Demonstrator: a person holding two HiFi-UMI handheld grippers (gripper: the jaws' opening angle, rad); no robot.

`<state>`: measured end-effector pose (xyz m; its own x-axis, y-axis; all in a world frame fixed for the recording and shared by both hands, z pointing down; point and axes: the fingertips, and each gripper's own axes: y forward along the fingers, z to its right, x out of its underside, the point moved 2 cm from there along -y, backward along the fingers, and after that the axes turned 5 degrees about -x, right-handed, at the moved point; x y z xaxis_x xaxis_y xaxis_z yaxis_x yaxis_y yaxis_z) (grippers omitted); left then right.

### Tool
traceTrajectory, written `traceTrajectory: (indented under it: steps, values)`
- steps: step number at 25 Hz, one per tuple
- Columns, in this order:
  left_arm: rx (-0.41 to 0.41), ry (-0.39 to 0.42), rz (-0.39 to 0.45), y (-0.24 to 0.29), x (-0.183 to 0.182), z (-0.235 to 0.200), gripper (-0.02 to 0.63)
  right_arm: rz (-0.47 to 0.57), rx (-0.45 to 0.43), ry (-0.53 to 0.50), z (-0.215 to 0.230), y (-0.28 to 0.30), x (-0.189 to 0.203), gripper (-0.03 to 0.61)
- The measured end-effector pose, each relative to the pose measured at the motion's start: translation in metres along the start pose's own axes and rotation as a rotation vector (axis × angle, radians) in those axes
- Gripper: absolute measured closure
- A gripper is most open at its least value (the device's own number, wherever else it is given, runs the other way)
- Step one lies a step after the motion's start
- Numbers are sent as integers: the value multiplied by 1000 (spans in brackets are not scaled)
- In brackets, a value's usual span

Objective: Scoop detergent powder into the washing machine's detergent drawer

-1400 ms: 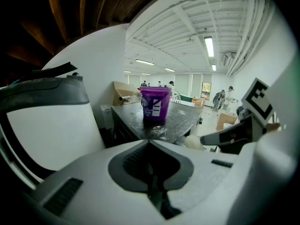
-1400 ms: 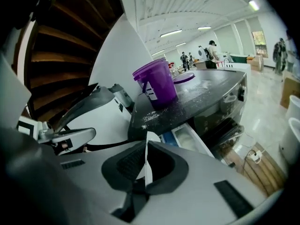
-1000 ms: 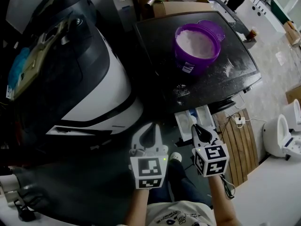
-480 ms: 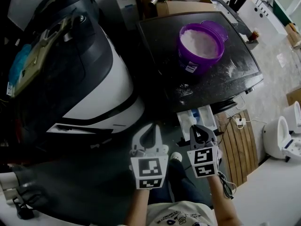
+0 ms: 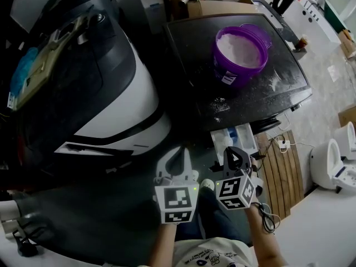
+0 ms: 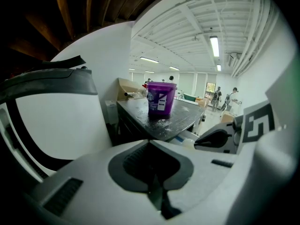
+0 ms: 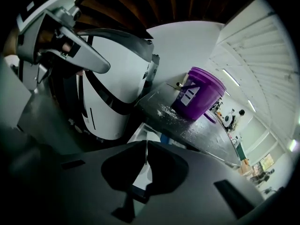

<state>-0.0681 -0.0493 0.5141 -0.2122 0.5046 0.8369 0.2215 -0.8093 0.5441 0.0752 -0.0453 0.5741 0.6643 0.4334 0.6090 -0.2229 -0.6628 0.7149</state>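
2 tongs at the open detergent drawer (image 5: 236,138), 3 views.
Head view: left tongs (image 5: 177,153) and right tongs (image 5: 236,156) hang side by side just below the drawer; the purple powder tub (image 5: 239,52) stands on the dark desk (image 5: 189,60). Left gripper view: tongs pressed together, empty. Right gripper view: tongs closed, empty, drawer beyond their tips; spilt powder (image 7: 165,110) beside the tub.

Was a large open lab or test hall, not a home, white ribbed ceiling carried long strip lights (image 6: 214,46), people (image 6: 234,96) stood far off, cardboard box (image 5: 214,7) and loose toilet-like fixtures (image 5: 332,156) sat near the washing machine (image 5: 189,49).
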Motion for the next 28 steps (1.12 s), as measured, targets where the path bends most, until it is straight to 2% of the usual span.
traceTrajectory:
  steps: [6, 12, 19, 28]
  values:
    - [0, -8, -1, -1, 2, 1, 612, -32, 47, -179, -5, 3, 3, 557]
    - [0, -8, -4, -1, 4, 0, 612, -38, 65, -291, -10, 5, 5, 557]
    - [8, -16, -9, 1, 7, 5, 612, -77, 112, -515, -14, 6, 7, 557]
    - [16, -5, -6, 1, 5, 8, 612, -69, 124, -530, -14, 6, 7, 557]
